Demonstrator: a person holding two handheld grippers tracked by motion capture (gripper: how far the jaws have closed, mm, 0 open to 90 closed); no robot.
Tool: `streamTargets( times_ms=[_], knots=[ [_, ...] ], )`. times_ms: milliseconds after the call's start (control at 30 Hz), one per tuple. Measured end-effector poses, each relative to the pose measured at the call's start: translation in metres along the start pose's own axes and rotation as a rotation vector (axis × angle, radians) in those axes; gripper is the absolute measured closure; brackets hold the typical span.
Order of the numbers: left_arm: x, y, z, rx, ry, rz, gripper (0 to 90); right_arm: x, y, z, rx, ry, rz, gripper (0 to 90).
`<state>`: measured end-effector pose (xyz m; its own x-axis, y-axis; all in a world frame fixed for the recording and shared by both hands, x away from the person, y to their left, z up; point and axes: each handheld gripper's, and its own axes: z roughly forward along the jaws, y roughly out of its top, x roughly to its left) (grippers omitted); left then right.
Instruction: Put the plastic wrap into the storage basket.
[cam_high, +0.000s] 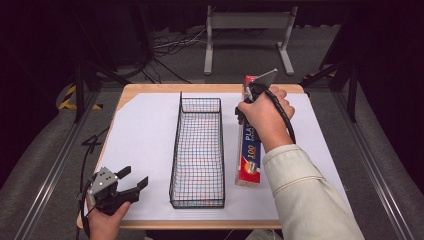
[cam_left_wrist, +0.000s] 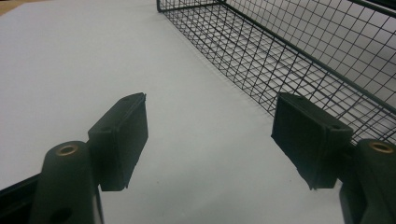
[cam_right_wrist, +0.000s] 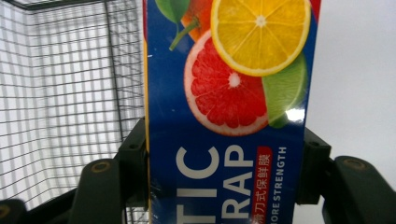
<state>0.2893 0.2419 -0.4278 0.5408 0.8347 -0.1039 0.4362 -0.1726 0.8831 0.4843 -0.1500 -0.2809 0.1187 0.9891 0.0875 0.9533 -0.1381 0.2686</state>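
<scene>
Between the jaws of the right gripper (cam_high: 243, 114) sits the wrap box (cam_high: 249, 150), a long blue and red carton printed with citrus slices; both pads press its long sides, as the right gripper view shows, so the grip is firm. From above, the box runs lengthwise away from the person, its near end close to the paper sheet (cam_high: 140, 135), its far end under the hand. Just to the left of this gripper stands the wire basket (cam_high: 197, 150), long, narrow and parallel to the box; its right wall is near the carton, with only a slim strip of sheet between them. That wall is what stands in the way of any move leftward at table height. To the right of the gripper the white sheet lies bare as far as the table edge (cam_high: 306, 92), leaving plenty of room on that side.

At the near left corner of the table rests the left gripper (cam_high: 131, 181), its jaws standing wide apart with nothing between them. Ahead of it and to its right is the basket's near corner (cam_left_wrist: 299, 60); ahead and to its left is open sheet.
</scene>
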Motion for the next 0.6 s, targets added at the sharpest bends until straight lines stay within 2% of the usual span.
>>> streamTargets(
  times_ms=[100,233,267,600],
  knots=[
    [0.0,0.0,-0.001,0.001,0.001,-0.004,27.3,0.008,0.0,-0.002,0.004,0.012,-0.004,39.6],
    [0.002,-0.001,0.0,0.0,0.003,-0.012,27.3,0.015,-0.002,-0.004,0.005,0.005,-0.008,39.6],
    [0.002,-0.001,0.0,0.0,0.003,-0.012,27.3,0.023,-0.004,-0.006,0.005,0.013,-0.017,39.6],
    [0.002,0.0,0.002,-0.002,-0.006,-0.01,27.1,0.048,-0.01,-0.012,-0.001,0.045,-0.057,39.6]
  ],
)
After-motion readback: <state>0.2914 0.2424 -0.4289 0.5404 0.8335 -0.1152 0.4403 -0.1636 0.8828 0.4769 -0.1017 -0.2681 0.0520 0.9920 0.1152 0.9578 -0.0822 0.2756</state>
